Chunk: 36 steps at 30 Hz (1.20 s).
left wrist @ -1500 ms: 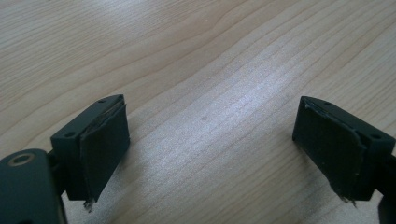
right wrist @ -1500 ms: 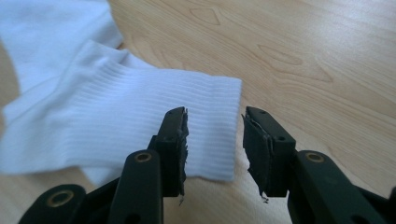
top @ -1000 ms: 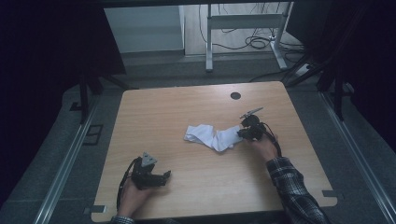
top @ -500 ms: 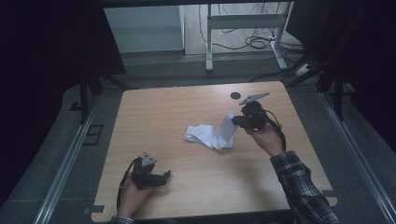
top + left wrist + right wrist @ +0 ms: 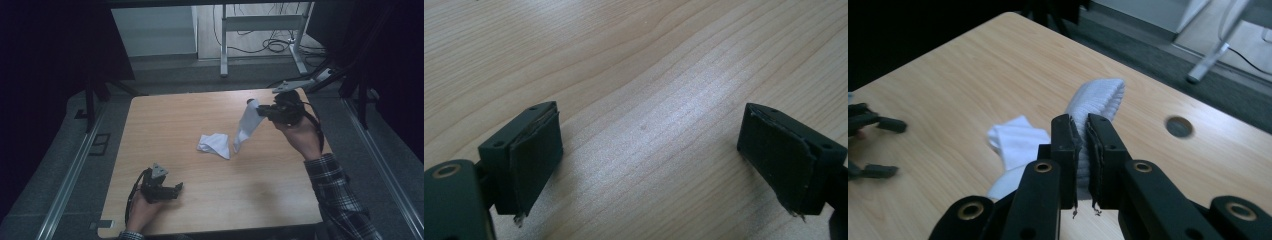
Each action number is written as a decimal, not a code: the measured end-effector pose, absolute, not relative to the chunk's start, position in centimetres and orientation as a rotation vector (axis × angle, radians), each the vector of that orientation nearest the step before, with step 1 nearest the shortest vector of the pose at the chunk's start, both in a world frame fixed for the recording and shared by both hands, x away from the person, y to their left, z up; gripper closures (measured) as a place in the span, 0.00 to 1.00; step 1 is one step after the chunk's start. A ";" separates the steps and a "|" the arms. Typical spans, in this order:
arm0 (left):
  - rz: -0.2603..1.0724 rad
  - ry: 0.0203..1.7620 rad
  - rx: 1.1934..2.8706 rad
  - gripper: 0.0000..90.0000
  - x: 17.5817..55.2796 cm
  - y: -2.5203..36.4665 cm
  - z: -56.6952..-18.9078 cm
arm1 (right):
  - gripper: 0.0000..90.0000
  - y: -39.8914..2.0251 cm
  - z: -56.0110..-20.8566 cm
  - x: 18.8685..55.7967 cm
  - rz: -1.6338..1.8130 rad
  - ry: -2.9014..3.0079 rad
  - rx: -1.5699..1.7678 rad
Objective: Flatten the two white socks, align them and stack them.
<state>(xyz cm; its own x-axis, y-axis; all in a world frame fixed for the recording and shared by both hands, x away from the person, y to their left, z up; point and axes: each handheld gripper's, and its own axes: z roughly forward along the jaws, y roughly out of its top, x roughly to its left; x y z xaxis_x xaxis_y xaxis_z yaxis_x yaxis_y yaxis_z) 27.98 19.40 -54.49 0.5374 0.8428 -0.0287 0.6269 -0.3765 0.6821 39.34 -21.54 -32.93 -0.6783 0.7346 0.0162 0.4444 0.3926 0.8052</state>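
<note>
A white sock [image 5: 246, 125] is held up above the right half of the wooden table [image 5: 175, 115], pinched at its ribbed cuff by the right tongs [image 5: 261, 111]. In the high view it is seen hanging down long and limp from the tongs, with its lower end close to the table surface; whether it touches cannot be told. In the right gripper view the ribbed knit of the cuff [image 5: 1098, 97] is seen rising above the two black jaws, which are closed tightly on the fabric with only the cloth between them. The right tongs [image 5: 1082, 145] are held by a hand [image 5: 299, 137] whose plaid sleeve [image 5: 340, 200] comes in from the near right.

A second white sock [image 5: 214, 144] is seen lying crumpled near the middle of the table, just left of the hanging one; in the right gripper view it [image 5: 1015, 137] appears as a folded white heap beyond and left of the jaws.

The left tongs [image 5: 172, 191] are held low at the near left of the table, well apart from both socks. In the left gripper view the left tongs [image 5: 651, 150] are shown wide open, with bare wood grain between the jaws and nothing held.

A round dark hole [image 5: 248, 101] is set into the table near its far edge.
</note>
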 end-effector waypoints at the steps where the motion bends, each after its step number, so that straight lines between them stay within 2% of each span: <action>1: 0.431 1.184 2.128 0.12 28.0 19.4 -54.5 | 0.90 -22.2 -33.2 39.4 1.170 2.310 1.046; 12: 0.428 1.195 2.125 0.12 28.0 19.3 -54.5 | 0.89 -30.1 -41.5 40.4 1.019 2.306 1.312; 25: 0.433 1.188 2.129 0.12 28.3 19.3 -54.5 | 0.88 -35.9 -49.0 39.5 0.863 2.282 1.496; 28: 0.434 1.192 2.130 0.12 28.4 19.3 -54.5 | 0.84 -36.9 -50.8 39.3 0.829 2.277 1.532; 31: 0.435 1.196 2.128 0.12 28.4 19.3 -54.5 | 0.77 -37.6 -51.8 39.1 0.829 2.266 1.545; 36: 0.437 1.202 2.126 0.12 28.5 19.2 -54.5 | 0.71 -37.9 -50.6 38.7 0.889 2.228 1.523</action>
